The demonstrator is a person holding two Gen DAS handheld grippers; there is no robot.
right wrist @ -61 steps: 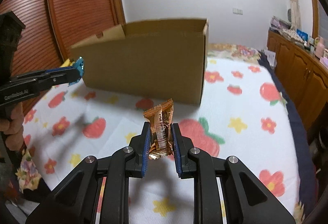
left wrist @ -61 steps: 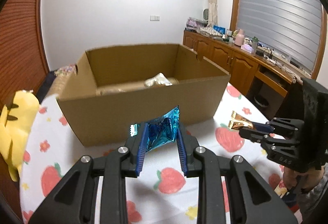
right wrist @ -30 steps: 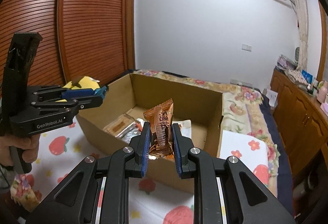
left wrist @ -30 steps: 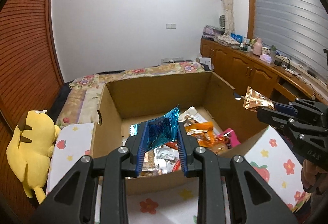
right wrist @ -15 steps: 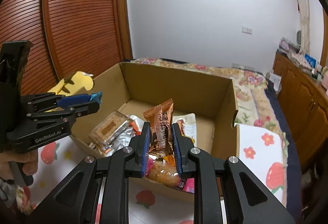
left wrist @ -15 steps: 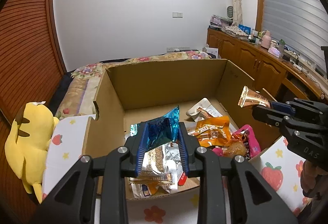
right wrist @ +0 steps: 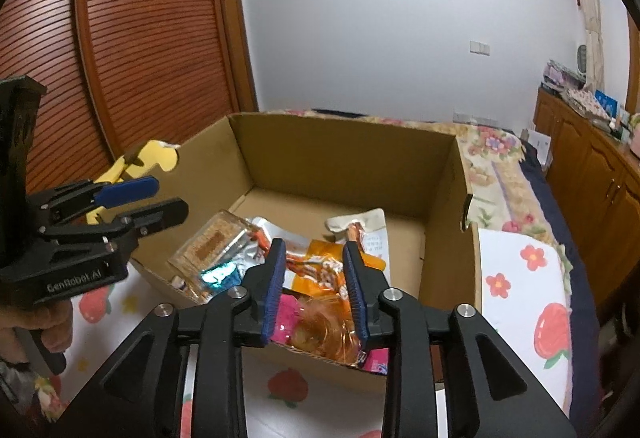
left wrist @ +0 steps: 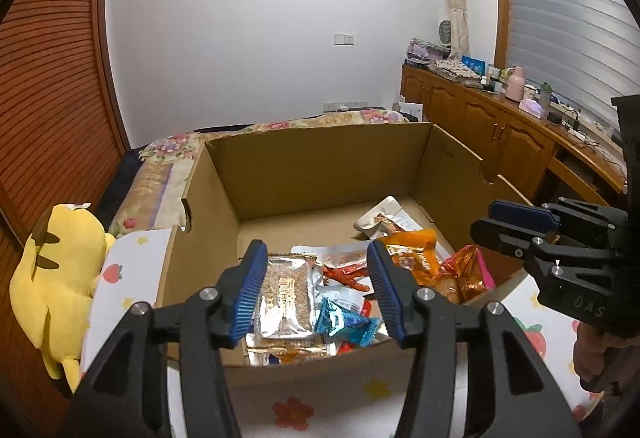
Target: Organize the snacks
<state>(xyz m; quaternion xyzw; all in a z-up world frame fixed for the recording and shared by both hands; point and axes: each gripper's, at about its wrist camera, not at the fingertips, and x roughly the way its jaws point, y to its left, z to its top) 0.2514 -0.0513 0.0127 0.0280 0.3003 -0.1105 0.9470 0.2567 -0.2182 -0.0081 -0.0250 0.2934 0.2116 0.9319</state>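
Open cardboard box [left wrist: 320,173], blue snack packet [left wrist: 344,324] lying among foil snacks [right wrist: 320,270] (orange, pink, silver)

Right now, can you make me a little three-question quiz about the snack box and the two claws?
1. True or false: the left claw is squeezing the blue packet.
2. Where does the blue packet lie? A) on the tablecloth B) in the cardboard box C) on the yellow plush toy
3. Fill in: the right claw is ____ with nothing between its pads.

Key: 1 false; 2 B; 3 open.
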